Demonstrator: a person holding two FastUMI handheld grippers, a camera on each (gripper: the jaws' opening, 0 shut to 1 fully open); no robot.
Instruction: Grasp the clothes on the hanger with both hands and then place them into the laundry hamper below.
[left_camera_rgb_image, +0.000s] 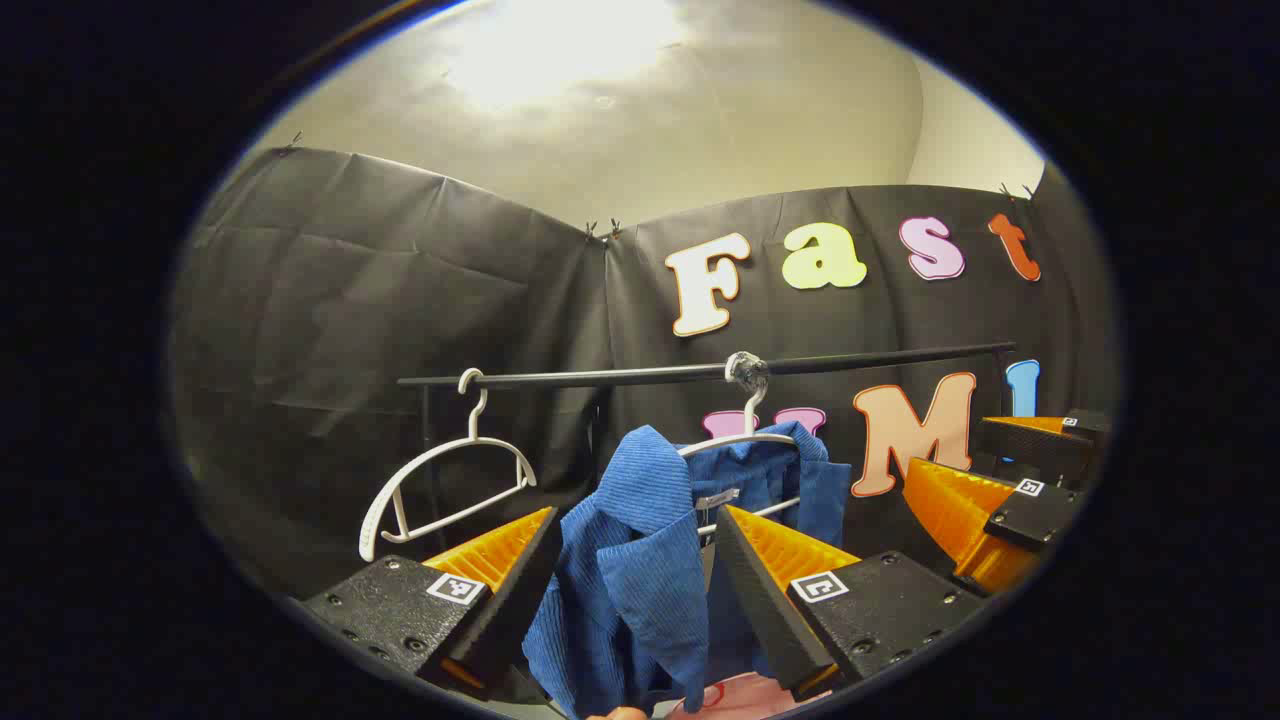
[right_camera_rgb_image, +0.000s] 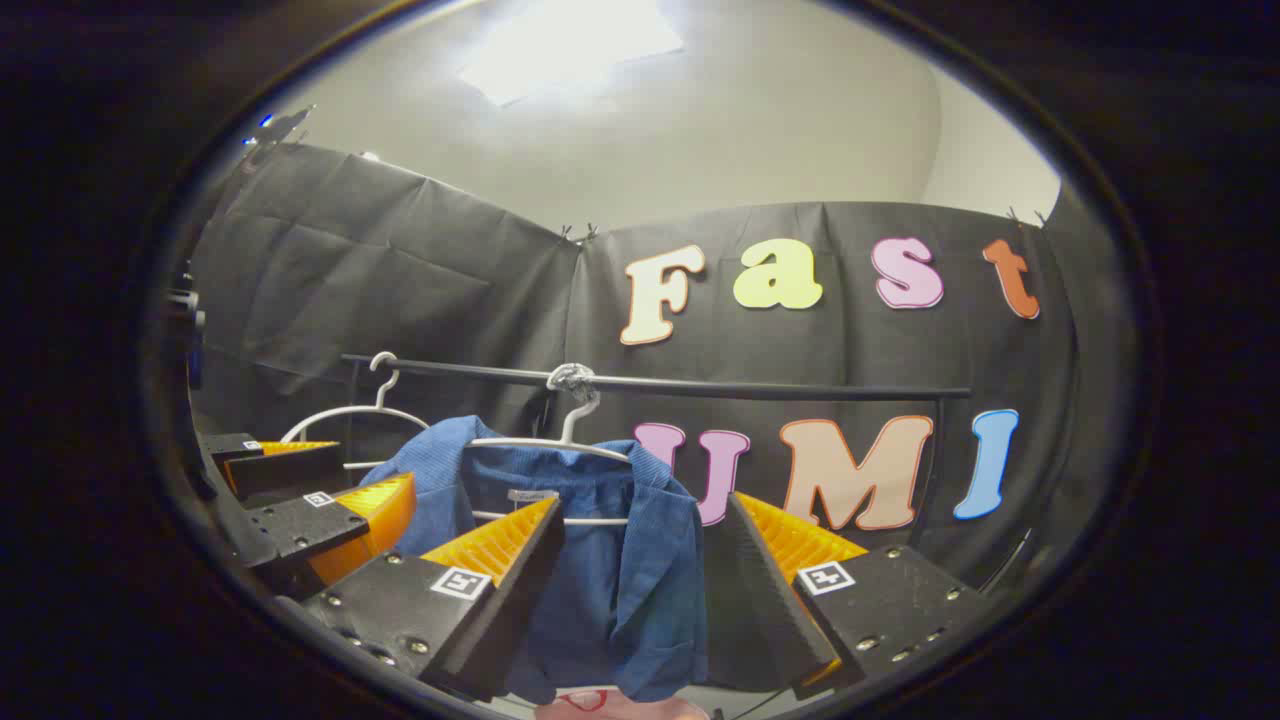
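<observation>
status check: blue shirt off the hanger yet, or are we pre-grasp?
Done: both grippers are up at the rail. The left gripper and right gripper are open, each bracketing the blue corduroy shirt. In hand: closing in; no finger visibly presses the fabric. Left: the shirt hangs on its white plastic hanger from the black metal rail, so grasp, lift off and drop into the hamper remain.

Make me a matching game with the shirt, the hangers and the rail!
Things:
1. blue shirt
2. empty hanger
3. rail
4. left tool

States:
A. black, runs across the booth
B. white, tilted, nothing on it
C. open, one finger at each side of the shirt
D. hangs on a white hanger

Pairs: 1-D, 2-B, 3-A, 4-C
</observation>
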